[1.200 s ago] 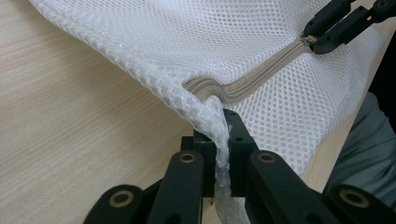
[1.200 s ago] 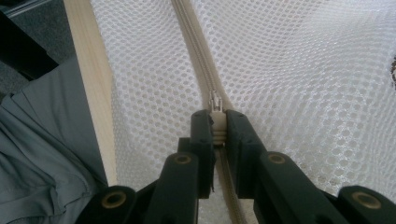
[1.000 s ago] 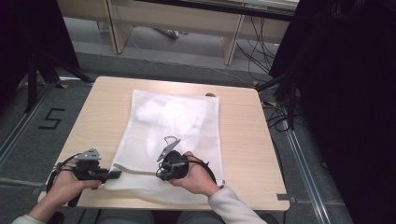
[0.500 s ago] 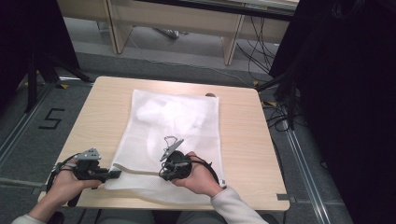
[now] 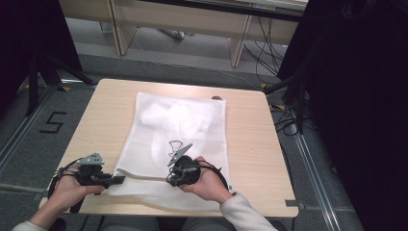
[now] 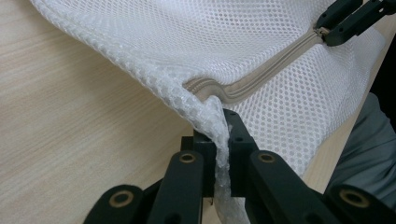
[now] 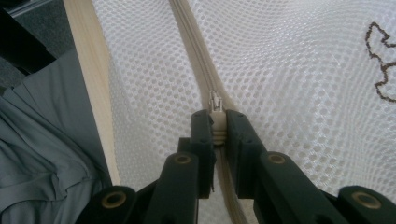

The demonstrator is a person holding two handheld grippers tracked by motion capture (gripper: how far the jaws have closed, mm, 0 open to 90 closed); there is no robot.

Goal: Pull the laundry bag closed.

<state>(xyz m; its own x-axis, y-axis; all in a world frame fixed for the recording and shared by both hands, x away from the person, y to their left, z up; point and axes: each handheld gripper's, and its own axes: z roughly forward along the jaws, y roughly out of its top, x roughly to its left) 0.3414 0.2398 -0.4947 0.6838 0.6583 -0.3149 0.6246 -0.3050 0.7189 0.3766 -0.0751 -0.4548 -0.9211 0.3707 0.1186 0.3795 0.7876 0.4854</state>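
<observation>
A white mesh laundry bag [image 5: 175, 144] lies flat on the wooden table [image 5: 250, 144], its beige zipper [image 6: 261, 79] running along the edge nearest the person; the left gripper [image 5: 115, 180], at about 8 o'clock from the bag's middle, has its fingers [image 6: 238, 140] closed on the bunched mesh at the bag's corner, just where the zipper ends; the right gripper [image 5: 177, 177], at about 6 o'clock from the bag's middle, has its fingers [image 7: 203, 130] closed on the zipper pull [image 7: 215, 105], the slider's metal tip showing just past the fingertips.

Against the frame of a second ago, the left gripper has drawn slightly away toward 9 o'clock, so the strip of bag edge between the two grippers looks a little longer and tauter; the right gripper has stayed almost where it was, near the table's front edge; the bag itself has not shifted on the table, and both grips are unchanged.
</observation>
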